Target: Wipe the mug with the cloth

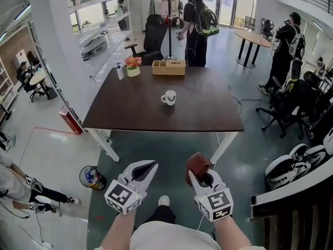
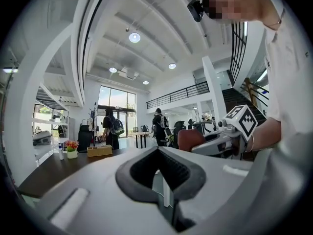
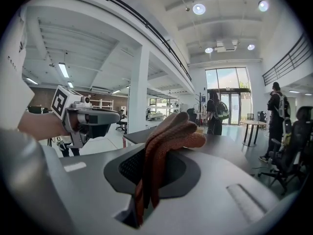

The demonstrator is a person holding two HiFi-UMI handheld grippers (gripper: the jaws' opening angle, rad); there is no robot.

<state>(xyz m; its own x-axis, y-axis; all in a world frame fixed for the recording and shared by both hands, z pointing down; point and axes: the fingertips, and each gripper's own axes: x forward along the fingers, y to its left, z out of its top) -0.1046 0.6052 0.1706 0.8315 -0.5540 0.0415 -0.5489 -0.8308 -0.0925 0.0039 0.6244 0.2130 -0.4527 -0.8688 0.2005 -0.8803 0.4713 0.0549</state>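
The left gripper (image 1: 147, 166) and the right gripper (image 1: 201, 177) are tongs with smooth white shells and dark ribbed pads (image 2: 173, 173) inside, each one carries a white cube (image 1: 123, 197) with black square markers, and the person wears a white short-sleeved top (image 1: 171, 238), dark trousers (image 1: 156, 216) and a white shoe (image 1: 164, 200).

mug (image 1: 168, 97) on table (image 1: 208, 116), cloth (image 1: 197, 164) in right gripper (image 1: 203, 177)
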